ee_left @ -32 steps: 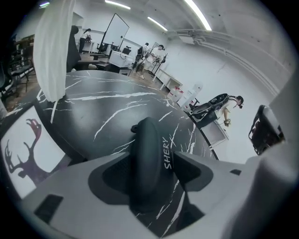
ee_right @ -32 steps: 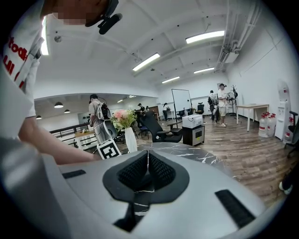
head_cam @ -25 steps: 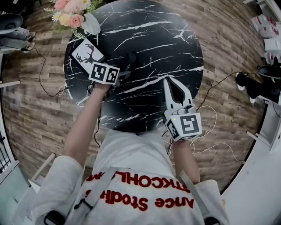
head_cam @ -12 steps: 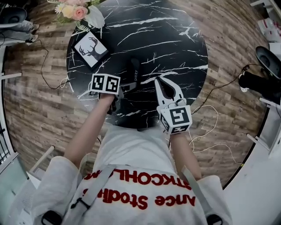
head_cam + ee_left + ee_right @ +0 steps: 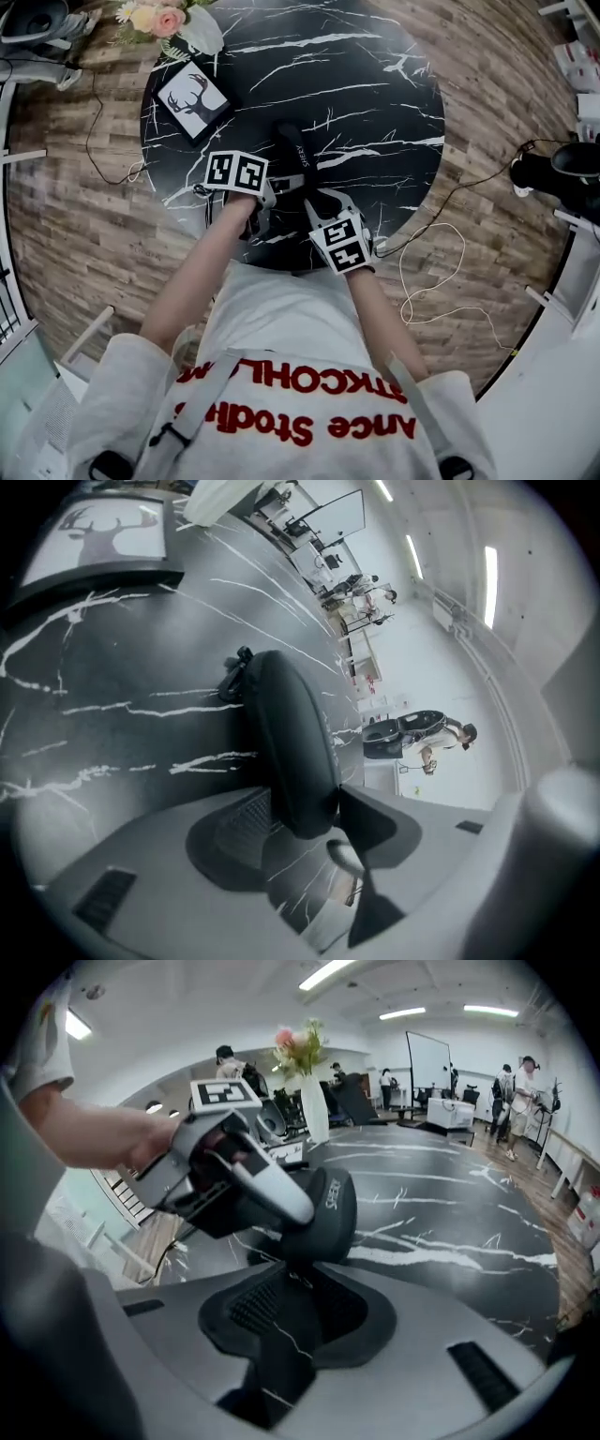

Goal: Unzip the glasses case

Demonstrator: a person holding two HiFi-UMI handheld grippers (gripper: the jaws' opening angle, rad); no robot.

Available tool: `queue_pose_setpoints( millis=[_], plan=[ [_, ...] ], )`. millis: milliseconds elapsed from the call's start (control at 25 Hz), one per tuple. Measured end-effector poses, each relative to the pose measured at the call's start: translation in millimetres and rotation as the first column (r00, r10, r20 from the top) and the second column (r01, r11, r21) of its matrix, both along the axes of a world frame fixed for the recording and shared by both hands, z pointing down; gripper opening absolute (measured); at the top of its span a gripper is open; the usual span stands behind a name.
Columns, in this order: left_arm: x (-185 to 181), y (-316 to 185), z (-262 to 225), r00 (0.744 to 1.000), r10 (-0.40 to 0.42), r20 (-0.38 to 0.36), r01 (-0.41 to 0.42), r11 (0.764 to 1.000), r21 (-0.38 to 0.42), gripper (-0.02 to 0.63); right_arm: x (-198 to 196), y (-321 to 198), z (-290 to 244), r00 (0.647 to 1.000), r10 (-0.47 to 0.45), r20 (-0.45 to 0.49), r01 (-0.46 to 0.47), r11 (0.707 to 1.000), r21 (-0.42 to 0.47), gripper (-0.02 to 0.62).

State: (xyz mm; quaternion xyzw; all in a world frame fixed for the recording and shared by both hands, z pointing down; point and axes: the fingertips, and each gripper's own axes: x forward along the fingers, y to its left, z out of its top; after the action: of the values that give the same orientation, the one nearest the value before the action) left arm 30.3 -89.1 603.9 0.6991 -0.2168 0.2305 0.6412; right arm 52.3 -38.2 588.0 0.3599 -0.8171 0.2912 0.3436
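Observation:
A dark zipped glasses case (image 5: 293,155) lies near the front of the round black marble table (image 5: 375,112). My left gripper (image 5: 283,184) comes at it from the left. Its jaws are closing around the case's near end (image 5: 295,761), which fills most of the gap between the pads; firm pressing does not show. My right gripper (image 5: 324,200) points down at the same end from the front. Its jaws are opening, a narrow gap (image 5: 298,1286) with only table showing between the pads. The case (image 5: 323,1208) lies just beyond its tips, with the left gripper's white finger (image 5: 267,1183) laid on it.
A framed deer picture (image 5: 192,97) stands at the table's back left, with a vase of flowers (image 5: 171,21) behind it. The table's front edge is close under both hands. A cable (image 5: 441,272) loops over the wooden floor at the right.
Both grippers have closed in on the case. The right one swung left and down to the case's near end and its jaws parted a little. The left one's jaws narrowed around the case.

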Motion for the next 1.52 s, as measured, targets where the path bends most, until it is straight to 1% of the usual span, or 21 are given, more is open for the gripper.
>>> queue_pose_setpoints(
  millis=[40,120,200,240,360,400,480,520,560,600,680,760,920,1080,1160,1280,1440,1520],
  plan=[
    [0.3,-3.0,-0.7,1.000,0.003,0.012,-0.003,1.000,0.014,0.233,-0.6,3.8,9.6,1.000,0.006,-0.022,-0.006,1.000,-0.031,0.113],
    [0.5,-9.6,-2.6,1.000,-0.018,0.017,0.018,1.000,0.025,0.249,0.1,8.1,24.0,0.998,0.021,-0.067,-0.025,0.998,-0.059,0.132],
    [2.0,-15.8,-3.0,0.998,-0.058,0.010,0.058,0.998,0.012,0.276,0.7,8.6,31.7,0.995,0.041,-0.090,-0.046,0.997,-0.059,0.132],
    [2.9,-18.4,-2.0,0.997,-0.070,0.016,0.069,0.998,0.010,0.282,0.4,7.3,33.6,0.994,0.055,-0.089,-0.060,0.997,-0.056,0.132],
    [3.9,-22.0,4.8,0.995,-0.070,0.071,0.068,0.997,0.028,0.284,-4.2,2.0,37.8,0.993,0.102,-0.057,-0.106,0.991,-0.077,0.132],
    [5.2,-22.1,6.6,0.994,-0.078,0.074,0.076,0.997,0.024,0.285,-6.4,0.9,39.1,0.993,0.114,-0.043,-0.117,0.989,-0.092,0.132],
    [9.6,-21.4,8.4,0.992,-0.118,0.047,0.118,0.993,-0.003,0.279,-10.5,-1.4,39.2,0.990,0.140,-0.013,-0.141,0.983,-0.116,0.132],
    [12.1,-20.9,8.9,0.990,-0.140,0.026,0.140,0.990,-0.019,0.276,-12.1,-1.6,38.6,0.988,0.152,0.002,-0.150,0.980,-0.128,0.130],
    [14.2,-20.3,9.3,0.987,-0.158,0.008,0.159,0.987,-0.033,0.273,-13.8,-0.8,38.0,0.987,0.158,0.015,-0.155,0.978,-0.139,0.115],
    [15.7,-19.8,9.6,0.985,-0.172,-0.006,0.171,0.984,-0.043,0.273,-15.4,0.5,37.3,0.987,0.162,0.026,-0.156,0.977,-0.146,0.083],
    [17.5,-19.5,10.3,0.984,-0.179,-0.015,0.178,0.983,-0.047,0.273,-16.4,1.2,34.9,0.985,0.169,0.030,-0.163,0.978,-0.131,0.055],
    [18.3,-20.0,10.3,0.986,-0.169,-0.007,0.168,0.985,-0.035,0.273,-14.4,0.2,33.1,0.982,0.184,0.033,-0.179,0.978,-0.110,0.038],
    [17.9,-20.4,10.4,0.987,-0.158,-0.005,0.158,0.987,-0.027,0.273,-15.5,-0.8,31.8,0.973,0.211,0.091,-0.199,0.972,-0.128,0.022],
    [16.6,-20.2,10.5,0.986,-0.166,-0.017,0.166,0.986,-0.018,0.273,-15.3,-0.6,32.5,0.967,0.227,0.118,-0.210,0.967,-0.143,0.017],
    [15.1,-20.2,9.9,0.986,-0.165,-0.021,0.165,0.986,-0.011,0.271,-12.1,0.4,33.4,0.970,0.219,0.106,-0.203,0.969,-0.143,0.015],
    [12.3,-20.6,9.9,0.989,-0.149,-0.008,0.149,0.989,0.005,0.272,-6.4,1.0,34.8,0.981,0.180,0.070,-0.170,0.977,-0.128,0.015],
    [11.7,-20.5,9.5,0.992,-0.129,0.003,0.129,0.991,0.016,0.272,2.0,-1.7,37.1,0.995,0.097,-0.015,-0.098,0.992,-0.083,0.015],
    [10.7,-19.4,10.1,0.991,-0.136,-0.008,0.136,0.991,0.008,0.270,13.1,-7.7,41.4,0.995,0.080,-0.056,-0.084,0.994,-0.070,0.015]
  ],
)
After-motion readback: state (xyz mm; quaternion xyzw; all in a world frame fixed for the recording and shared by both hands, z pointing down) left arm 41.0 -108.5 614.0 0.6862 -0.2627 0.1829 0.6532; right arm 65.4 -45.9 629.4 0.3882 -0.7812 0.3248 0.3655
